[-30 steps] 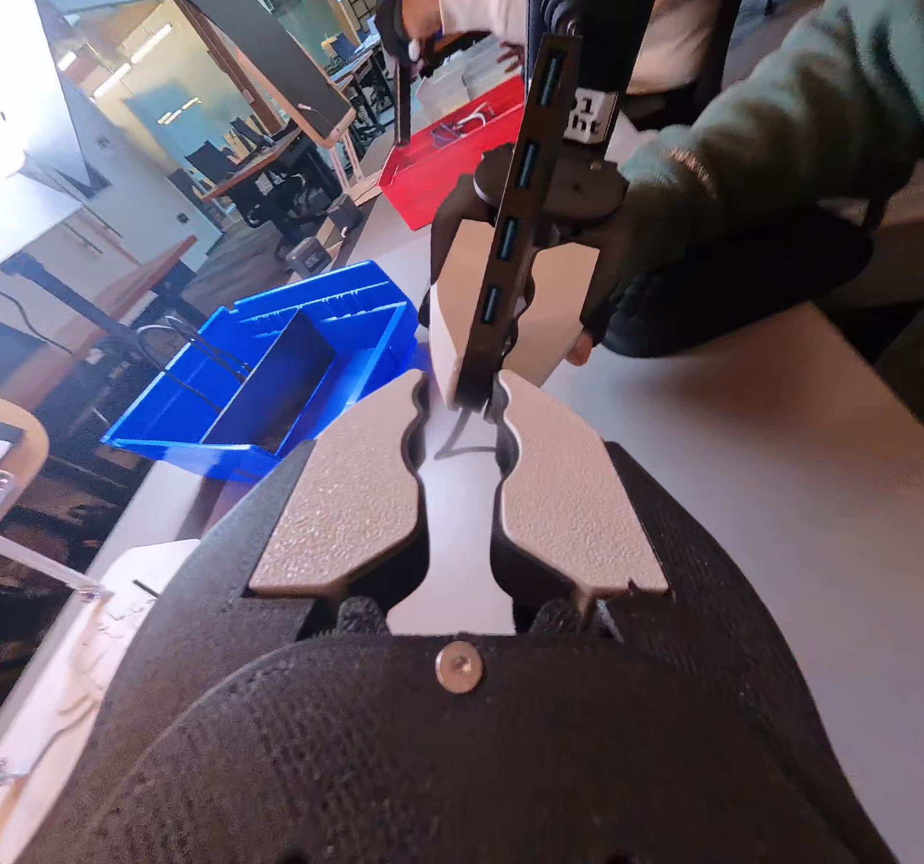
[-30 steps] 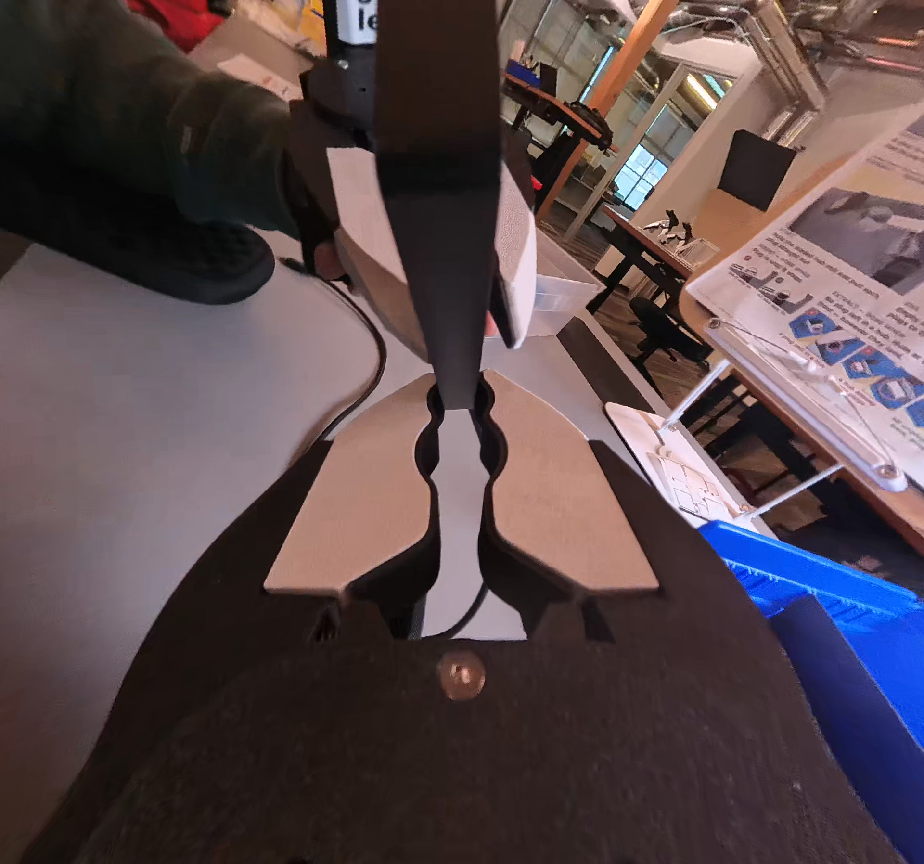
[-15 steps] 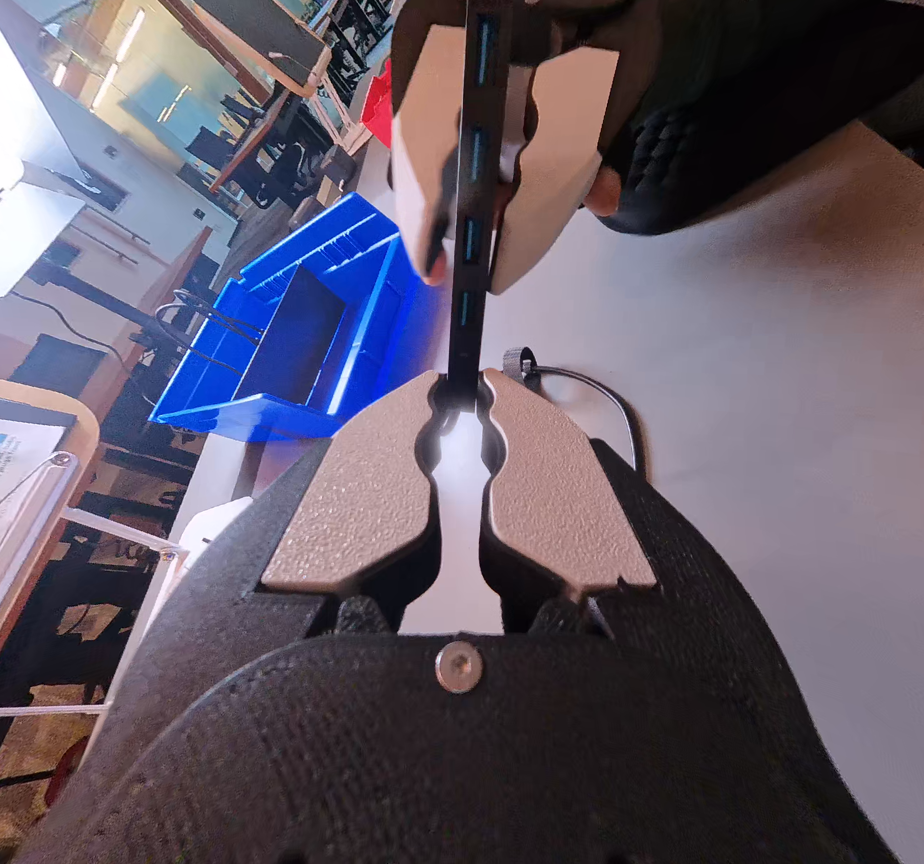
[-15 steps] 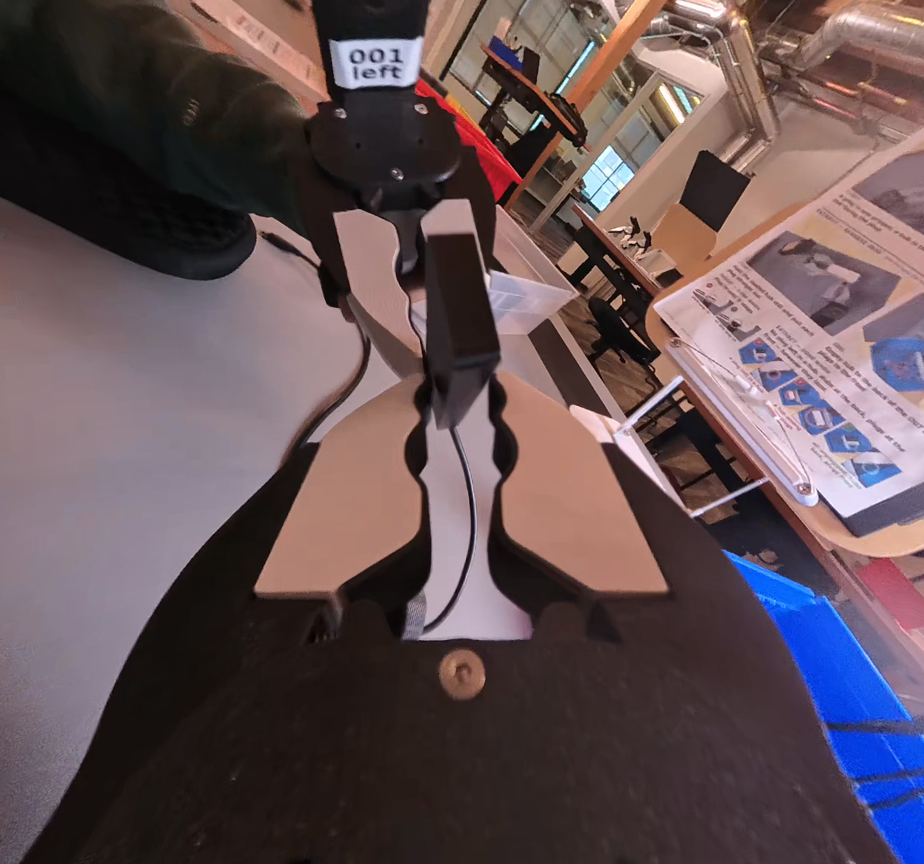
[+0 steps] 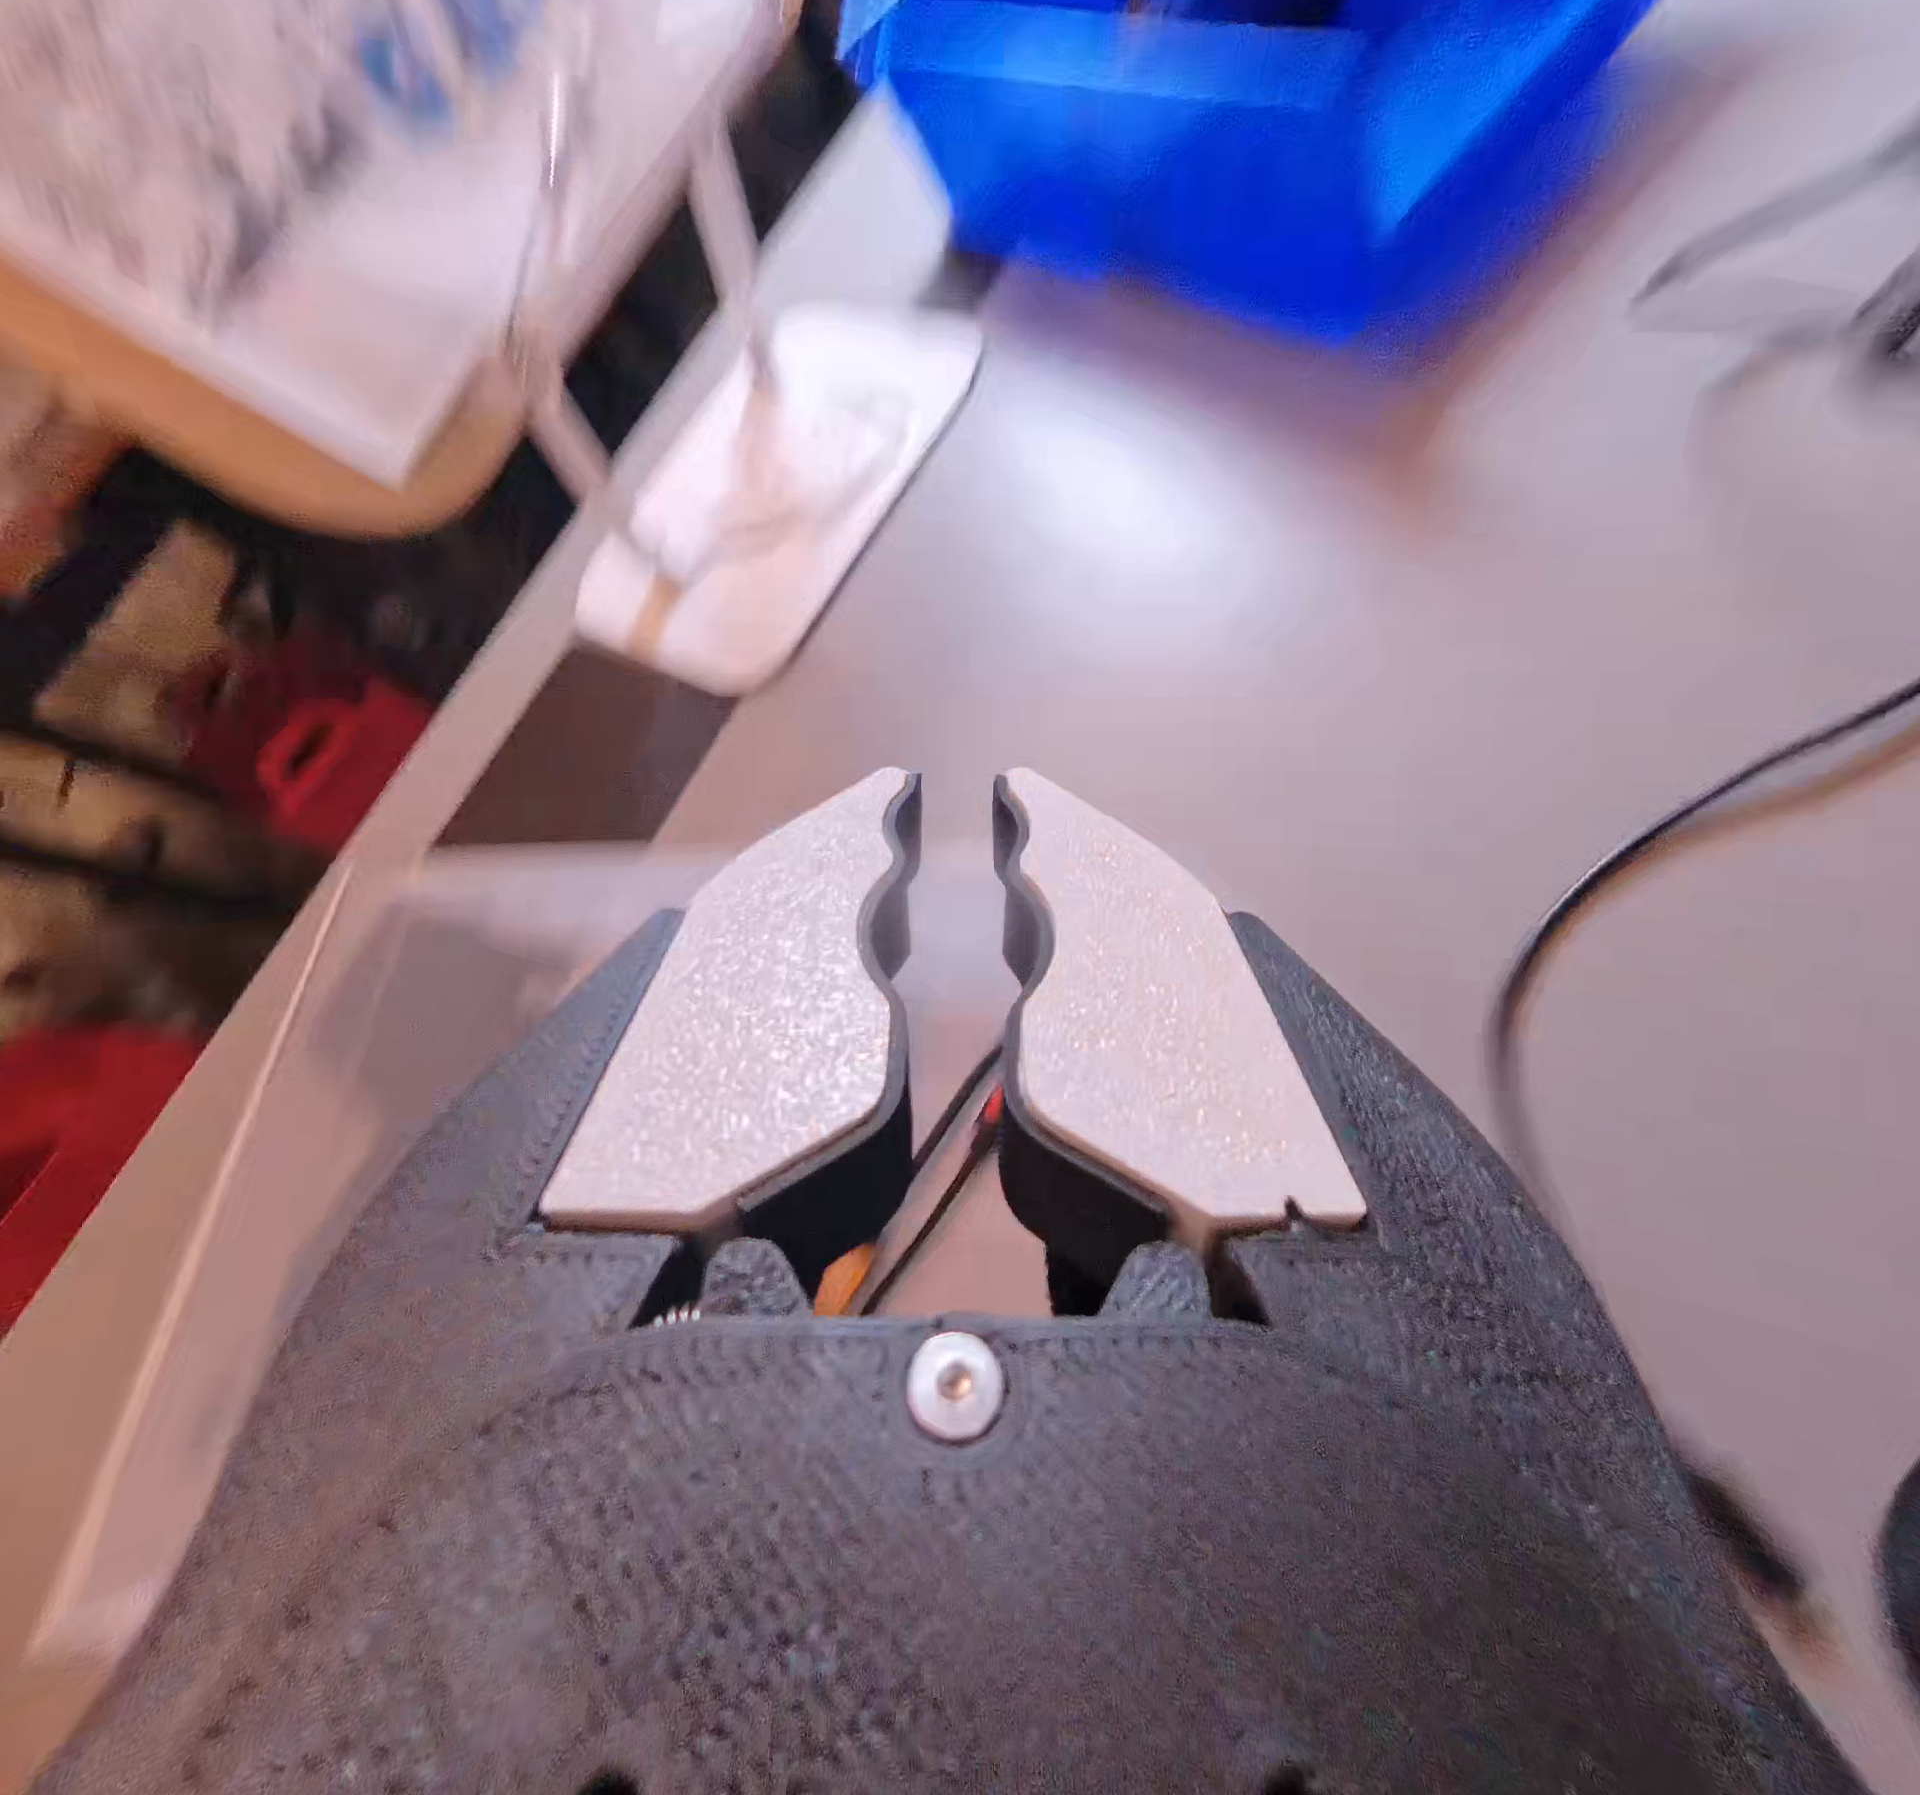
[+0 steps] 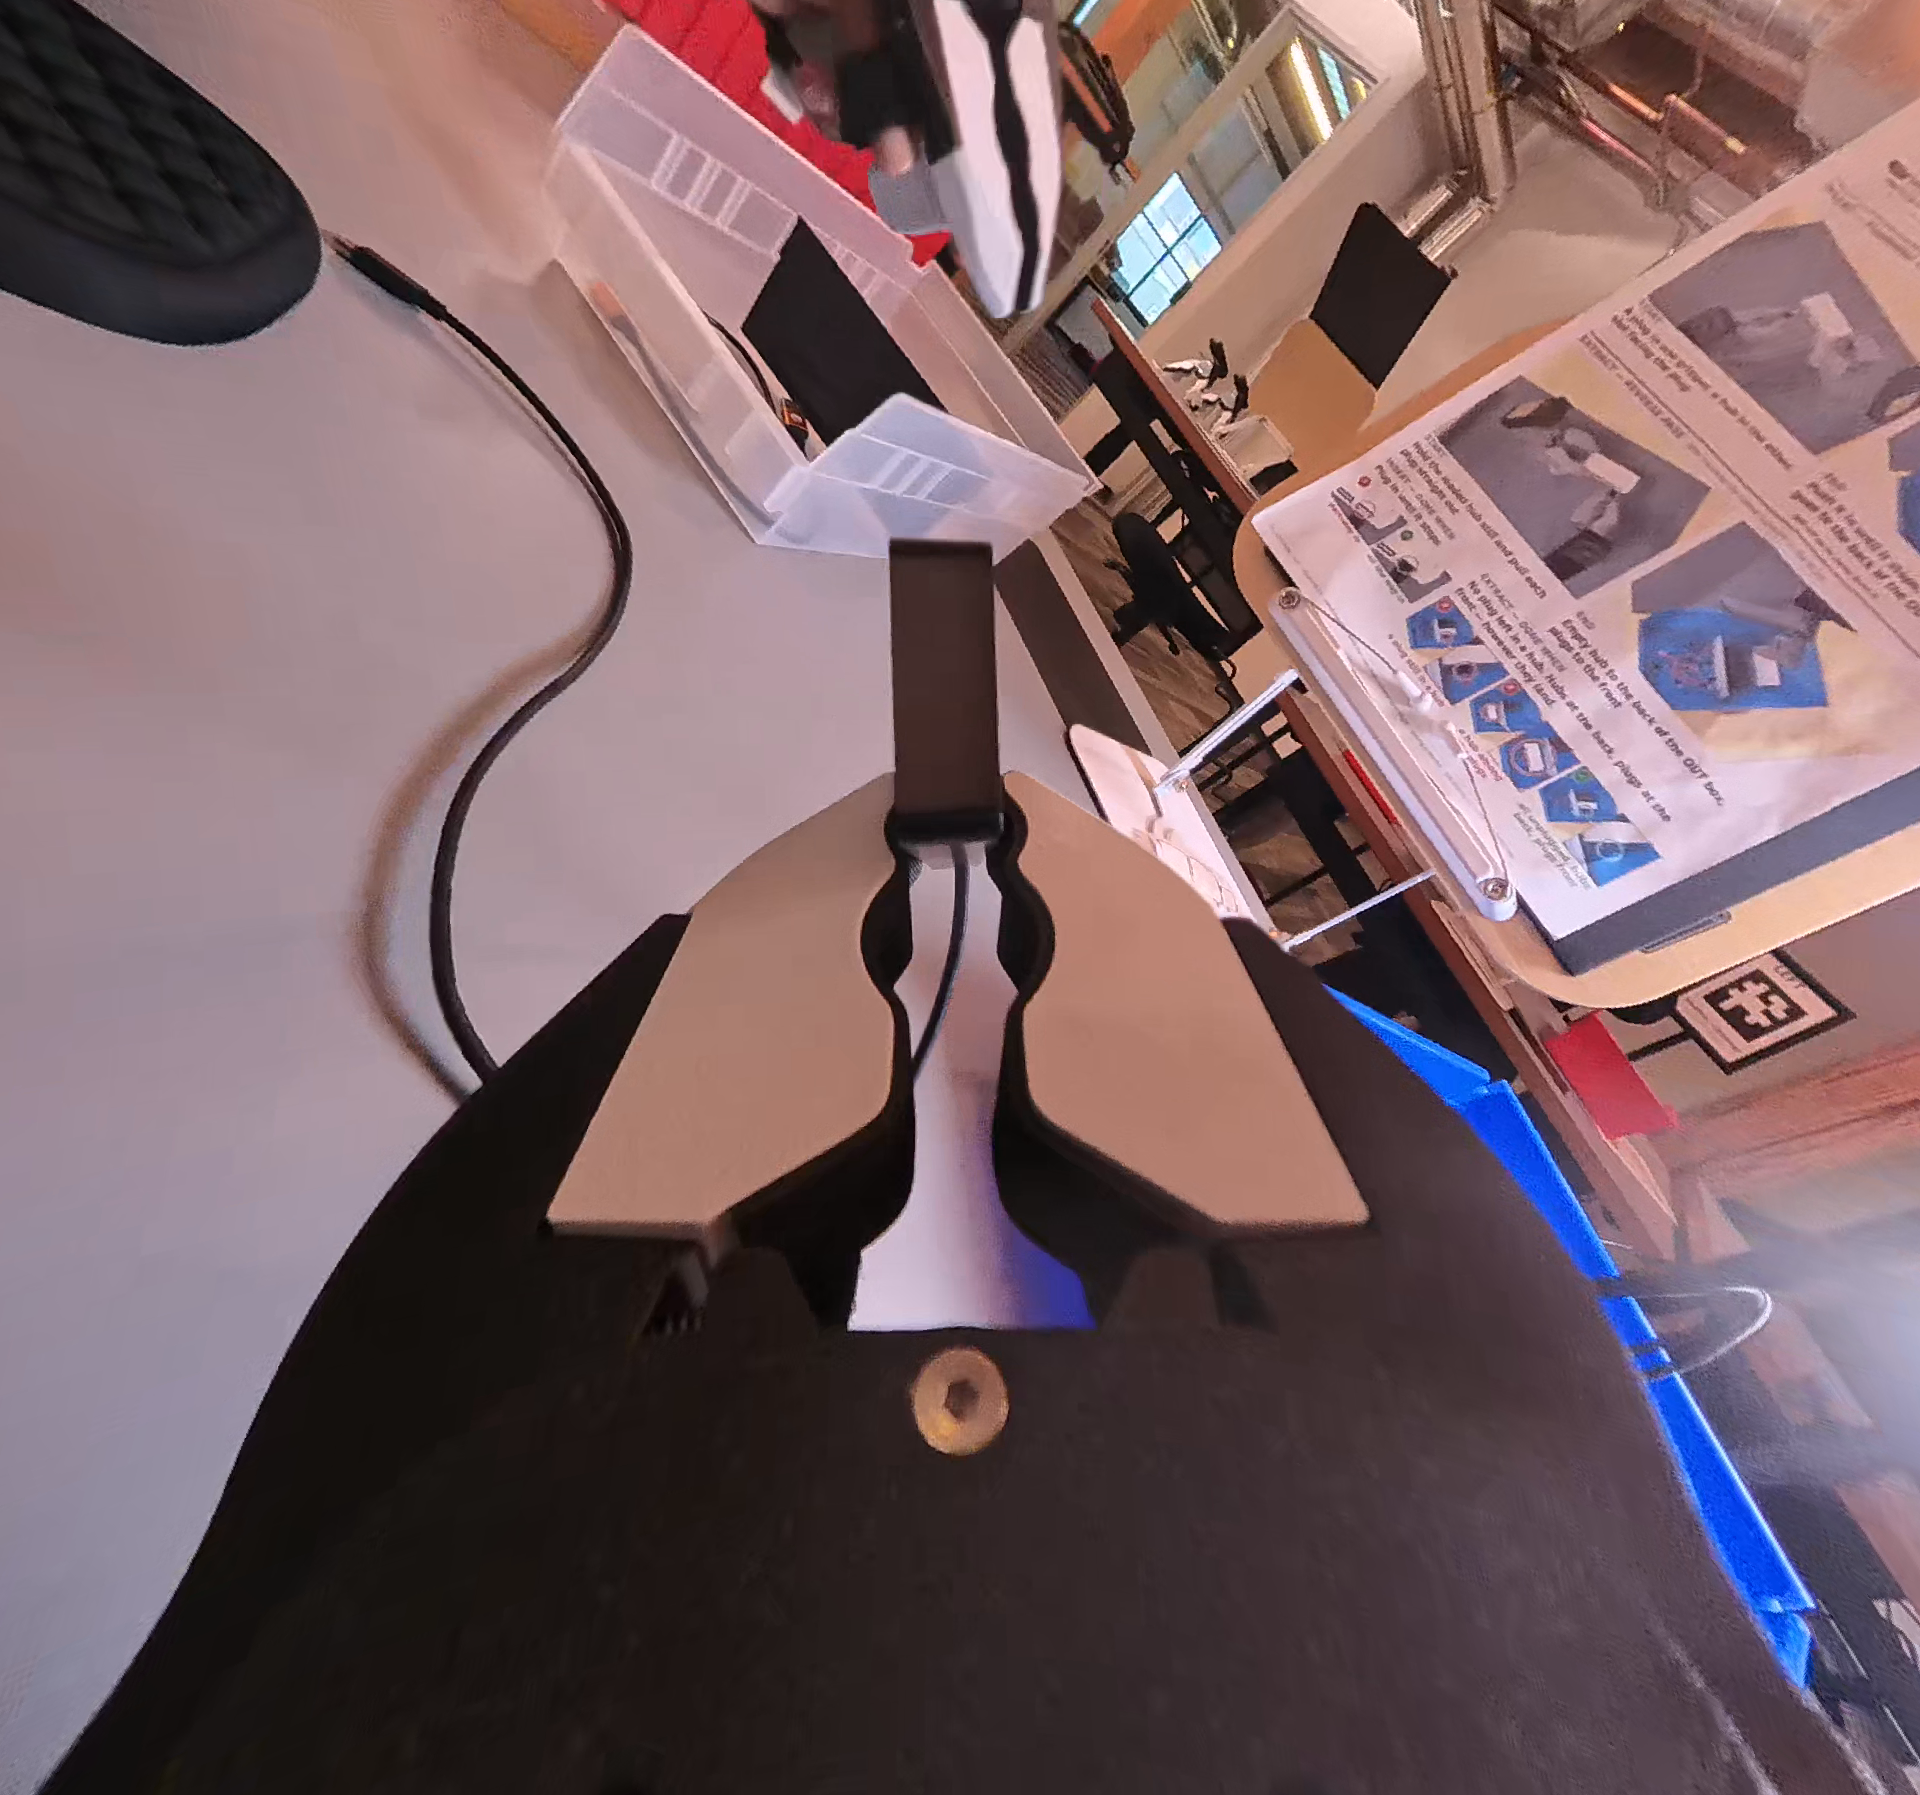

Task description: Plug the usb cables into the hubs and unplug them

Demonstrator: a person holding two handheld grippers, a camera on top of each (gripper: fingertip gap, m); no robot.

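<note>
The right gripper (image 6: 945, 815) clenches the slim black bar-shaped USB hub (image 6: 940, 685) by its cabled end, presumably steadying it for plugging. Left of the hub, its black cable (image 6: 540, 685) trails across the grey bench (image 6: 260, 706). The left gripper (image 5: 956, 789) hangs empty, fingers slightly parted, above the clear plastic bin (image 6: 727, 311).
</note>
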